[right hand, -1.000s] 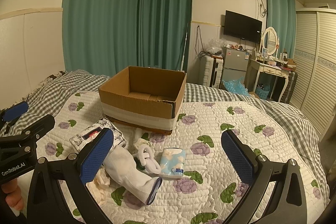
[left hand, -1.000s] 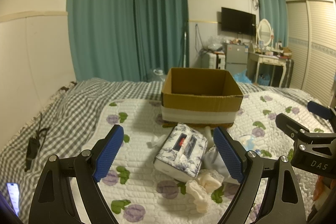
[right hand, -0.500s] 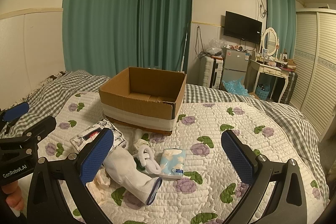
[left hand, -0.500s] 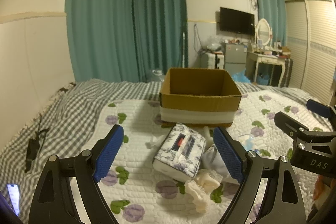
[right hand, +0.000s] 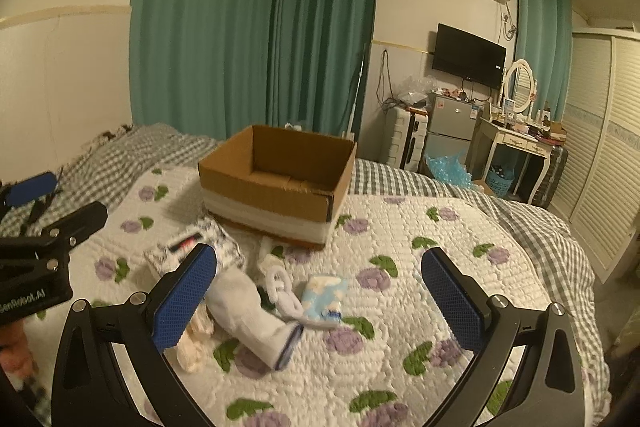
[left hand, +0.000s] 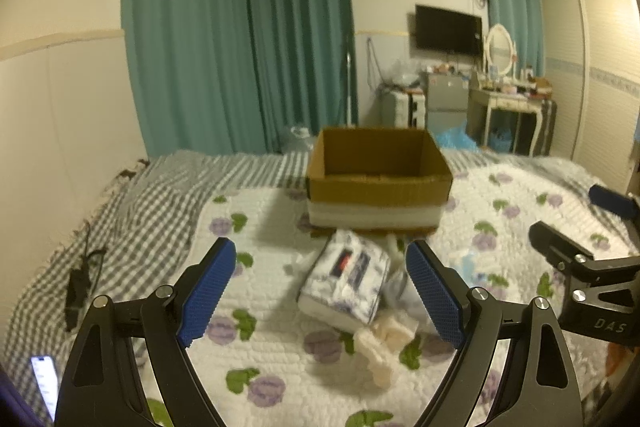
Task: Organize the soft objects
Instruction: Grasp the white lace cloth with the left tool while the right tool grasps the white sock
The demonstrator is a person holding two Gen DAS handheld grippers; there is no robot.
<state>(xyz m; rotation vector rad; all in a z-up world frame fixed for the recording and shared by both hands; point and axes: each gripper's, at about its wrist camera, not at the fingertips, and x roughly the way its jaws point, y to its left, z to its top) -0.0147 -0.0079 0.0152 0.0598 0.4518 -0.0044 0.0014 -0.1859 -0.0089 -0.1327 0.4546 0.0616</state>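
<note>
An open cardboard box (left hand: pixel 378 179) (right hand: pixel 280 183) stands on the quilted bed. In front of it lie a patterned tissue pack (left hand: pixel 346 279) (right hand: pixel 192 247), a grey-white sock (right hand: pixel 256 319), a cream cloth (left hand: pixel 380 341) (right hand: pixel 194 343), a white ring-shaped soft item (right hand: pixel 282 291) and a small blue tissue packet (right hand: pixel 324 297). My left gripper (left hand: pixel 320 295) is open and empty, held above the bed with the tissue pack between its fingers' line of sight. My right gripper (right hand: pixel 320 301) is open and empty above the sock and blue packet.
The bed has a floral quilt (right hand: pixel 420 287) and grey checked sheet (left hand: pixel 132 211). A phone (left hand: pixel 44 387) and a black cable (left hand: pixel 80 283) lie at the left. A wall is left; a dresser (right hand: pixel 520 143), fridge and wardrobe stand beyond the bed on the right.
Both views have shifted slightly and are a little blurred; the grippers moved a little over the bed. The objects have not moved and both grippers stay open.
</note>
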